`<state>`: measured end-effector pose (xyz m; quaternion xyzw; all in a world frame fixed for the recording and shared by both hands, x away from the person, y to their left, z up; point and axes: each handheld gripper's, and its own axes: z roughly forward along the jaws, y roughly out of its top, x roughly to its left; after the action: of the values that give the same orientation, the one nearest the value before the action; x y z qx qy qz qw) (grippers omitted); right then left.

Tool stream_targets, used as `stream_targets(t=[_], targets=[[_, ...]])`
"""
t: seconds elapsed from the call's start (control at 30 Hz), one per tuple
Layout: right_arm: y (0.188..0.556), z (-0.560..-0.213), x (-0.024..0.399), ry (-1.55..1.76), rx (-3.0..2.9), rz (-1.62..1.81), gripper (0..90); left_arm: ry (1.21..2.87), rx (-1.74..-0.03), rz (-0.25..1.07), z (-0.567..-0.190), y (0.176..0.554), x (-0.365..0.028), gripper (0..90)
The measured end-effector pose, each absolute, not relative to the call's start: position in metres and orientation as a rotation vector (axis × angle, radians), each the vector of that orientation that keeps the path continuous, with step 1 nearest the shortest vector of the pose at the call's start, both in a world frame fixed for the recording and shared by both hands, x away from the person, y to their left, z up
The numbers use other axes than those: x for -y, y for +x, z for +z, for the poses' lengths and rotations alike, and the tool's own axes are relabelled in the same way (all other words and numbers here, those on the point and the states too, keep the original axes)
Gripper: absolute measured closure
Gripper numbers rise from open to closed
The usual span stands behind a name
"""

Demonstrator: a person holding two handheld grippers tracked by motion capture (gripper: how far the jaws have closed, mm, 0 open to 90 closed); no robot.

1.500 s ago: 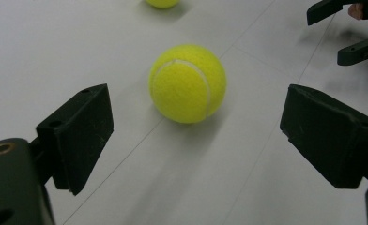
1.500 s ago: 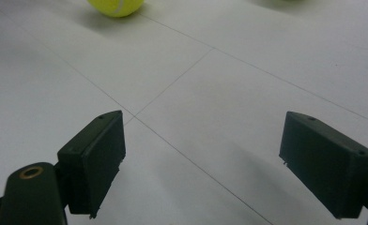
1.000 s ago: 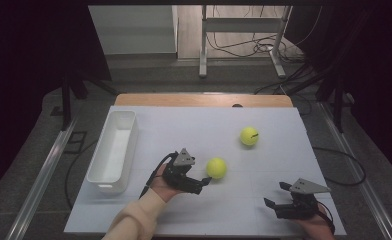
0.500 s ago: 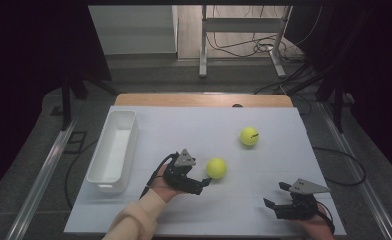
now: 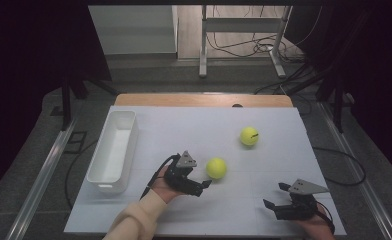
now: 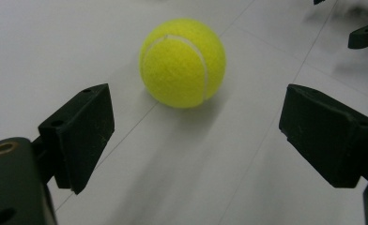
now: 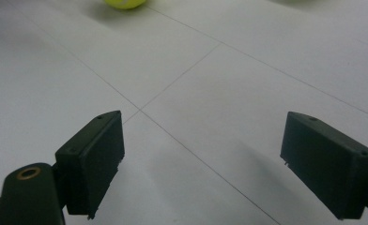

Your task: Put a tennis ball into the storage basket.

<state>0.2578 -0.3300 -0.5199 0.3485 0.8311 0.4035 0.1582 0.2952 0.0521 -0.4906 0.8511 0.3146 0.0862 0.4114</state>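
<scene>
White tabletop [image 5: 284,150], left hand-held gripper [image 5: 204,186] gaping beside tennis ball [image 5: 216,168], right hand-held gripper [image 5: 274,196] wide, empty.

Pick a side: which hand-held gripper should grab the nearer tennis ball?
Left. The left hand-held gripper is open right beside the nearer tennis ball, ball ahead of its jaws. The right hand-held gripper sits farther off.

The left tool [image 5: 200,184] sits low in the left hand [image 5: 165,182], its jaws spread wide and aimed to the right, nothing between the pads. A cream sleeve [image 5: 136,220] runs back to the near edge. The right tool [image 5: 274,196] rests low at the near right in the right hand [image 5: 315,225], jaws spread wide, pointing left.
</scene>
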Motion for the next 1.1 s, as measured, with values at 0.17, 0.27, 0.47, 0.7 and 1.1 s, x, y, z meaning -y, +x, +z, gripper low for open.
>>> stream_targets(t=[0.17,0.27,0.47,0.7,1.1], targets=[[0.258,-0.52,0.33,0.993,-2.378,1.157,14.2,2.131,-0.785,0.221,-0.489,0.294,-0.052,11.7],[0.258,-0.52,0.33,0.994,-2.377,1.159,14.2,2.121,-0.79,0.224,-0.487,0.293,-0.055,11.7],[0.258,-0.519,0.33,0.997,-2.375,1.161,14.2,2.105,-0.792,0.23,-0.485,0.294,-0.057,12.2],[0.258,-0.52,0.33,0.999,-2.375,1.16,14.2,2.111,-0.78,0.224,-0.485,0.295,-0.053,12.2],[0.258,-0.519,0.33,0.999,-2.374,1.161,14.3,2.118,-0.765,0.214,-0.484,0.301,-0.041,12.2]])
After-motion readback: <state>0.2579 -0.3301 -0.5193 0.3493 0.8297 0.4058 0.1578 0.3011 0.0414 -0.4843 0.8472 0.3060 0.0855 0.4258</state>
